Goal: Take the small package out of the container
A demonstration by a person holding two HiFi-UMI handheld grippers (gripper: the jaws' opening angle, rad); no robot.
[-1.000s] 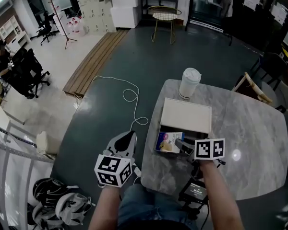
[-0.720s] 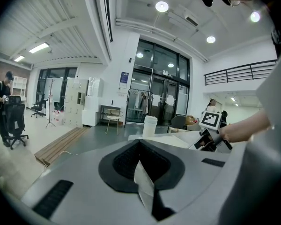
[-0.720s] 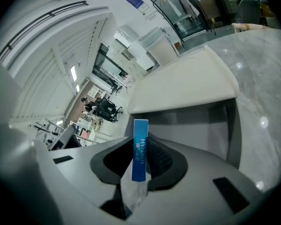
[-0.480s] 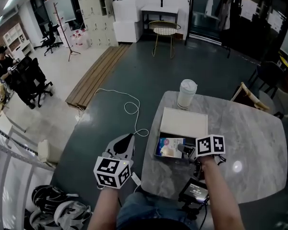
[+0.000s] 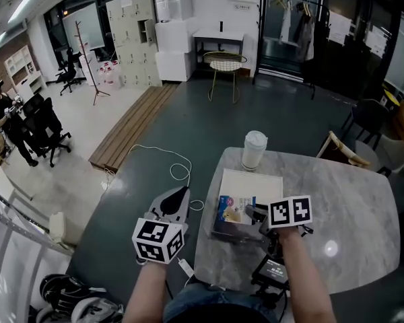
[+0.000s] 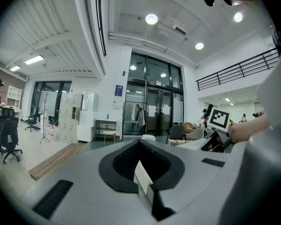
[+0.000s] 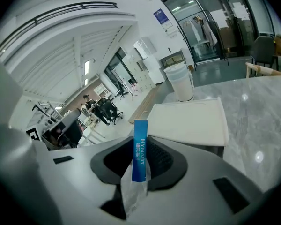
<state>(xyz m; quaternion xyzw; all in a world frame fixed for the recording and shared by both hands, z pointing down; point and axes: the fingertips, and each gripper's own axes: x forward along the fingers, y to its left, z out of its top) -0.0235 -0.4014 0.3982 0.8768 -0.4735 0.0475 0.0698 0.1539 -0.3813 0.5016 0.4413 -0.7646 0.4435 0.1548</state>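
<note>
An open box (image 5: 223, 227) with a white lid (image 5: 250, 183) folded back lies on the marble table (image 5: 350, 207). Colourful packets (image 5: 233, 207) show inside it. My right gripper (image 5: 254, 214) hovers at the box's near right corner. In the right gripper view its jaws are shut on a small clear package with a blue top strip (image 7: 140, 146), which stands upright between them in front of the white lid (image 7: 189, 121). My left gripper (image 5: 177, 200) hangs left of the table over the dark floor, jaws together and holding nothing (image 6: 143, 172).
A white lidded cup (image 5: 253, 149) stands behind the box near the table's far edge. A black device (image 5: 273, 272) hangs at the table's near edge. A wooden chair (image 5: 340, 151) is at the far right. A white cable (image 5: 168, 160) loops on the floor.
The head view has tilted up, so table, cup and box sit lower in the frame. My right gripper stays at the box's near right corner. The left gripper has not moved.
</note>
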